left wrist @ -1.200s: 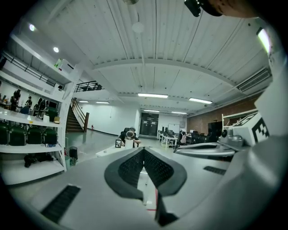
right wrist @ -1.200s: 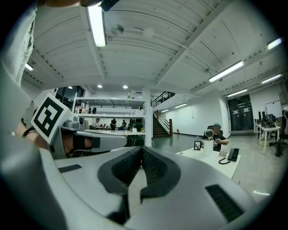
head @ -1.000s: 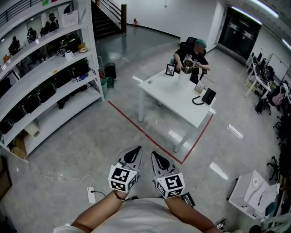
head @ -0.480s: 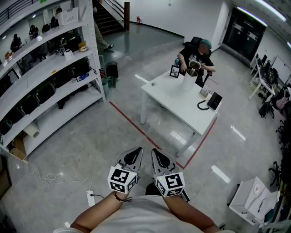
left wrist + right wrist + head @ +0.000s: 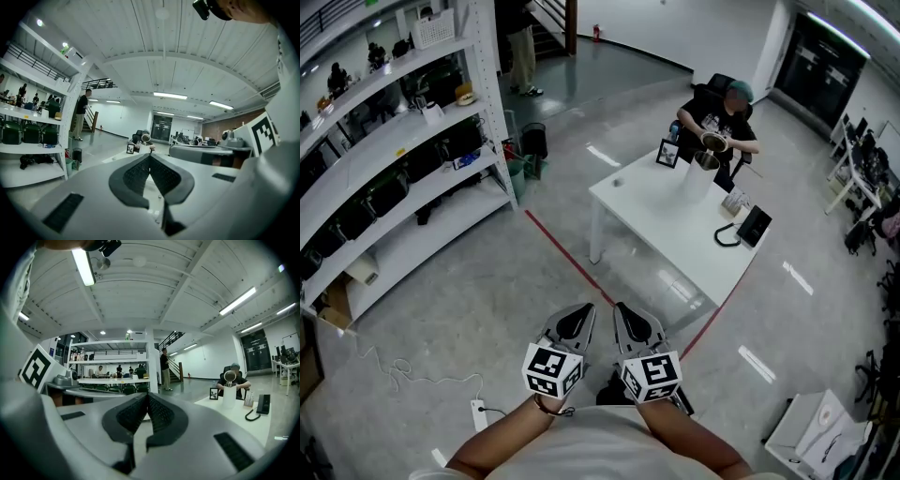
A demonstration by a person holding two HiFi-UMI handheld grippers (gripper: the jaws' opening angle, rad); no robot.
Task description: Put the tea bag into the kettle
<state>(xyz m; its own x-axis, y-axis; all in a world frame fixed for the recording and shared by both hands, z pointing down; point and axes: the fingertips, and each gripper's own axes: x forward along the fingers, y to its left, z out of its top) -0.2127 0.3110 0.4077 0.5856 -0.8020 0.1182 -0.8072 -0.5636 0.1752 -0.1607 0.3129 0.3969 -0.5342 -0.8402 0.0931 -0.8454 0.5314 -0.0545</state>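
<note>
kettle [image 5: 712, 141], a shiny round metal one, is way off at about 1 o'clock in the head view, held by a seated person at the far edge of the white rectangular bench [image 5: 656, 216]. also on that bench: a small black picture frame [image 5: 667, 153] at the kettle's 8 o'clock, a white cylinder [image 5: 697, 181] near its 6 o'clock, and a black phone [image 5: 755, 225] at its 4 o'clock. left gripper [image 5: 577, 317] and right gripper [image 5: 626, 319] sit side by side at 6 o'clock over the glossy grey floor [image 5: 487, 281], well apart from the bench. both have their fingers closed, gripping nothing. a white shelf rack [image 5: 394, 178] is at 10 o'clock.
</note>
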